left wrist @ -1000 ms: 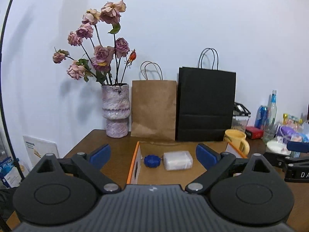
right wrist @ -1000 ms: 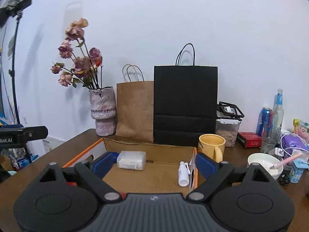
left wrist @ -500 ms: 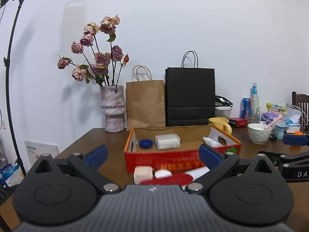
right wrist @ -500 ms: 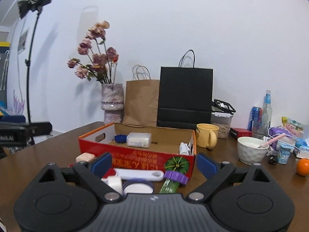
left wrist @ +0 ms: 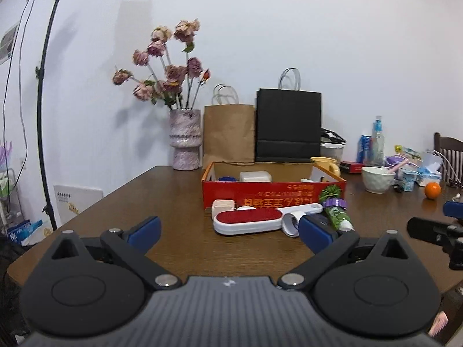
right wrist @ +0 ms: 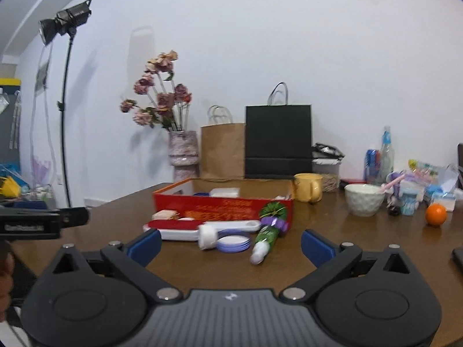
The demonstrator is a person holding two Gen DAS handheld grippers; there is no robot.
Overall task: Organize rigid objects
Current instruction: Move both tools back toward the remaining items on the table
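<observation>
- A wooden table [left wrist: 179, 202] is shown with a vase [left wrist: 185, 140] of dried roses and two paper bags at the back wall, and a red box [left wrist: 273, 192] near the middle.
- Loose items are seen just in front of the box: a small cube [left wrist: 222, 206], a lint brush [left wrist: 249, 220], a white roll [left wrist: 290, 223], a lidded jar [right wrist: 233, 240] and a green tube [right wrist: 267, 238]; a few pieces are already inside the box.
- The step in hand is judged to be the approach before a pick, with most sorting left to do.
- The left gripper [left wrist: 228, 230] is held low and level over the near table edge, fingers spread wide and nothing between them.
- The right gripper [right wrist: 231, 241] is posed likewise, released and empty, aimed at the jar and tube.
- The next move is judged to call for an advance until one item sits between the pads.
- A bowl [right wrist: 364, 199] and an orange [right wrist: 435, 214] are seen well to the right.
</observation>
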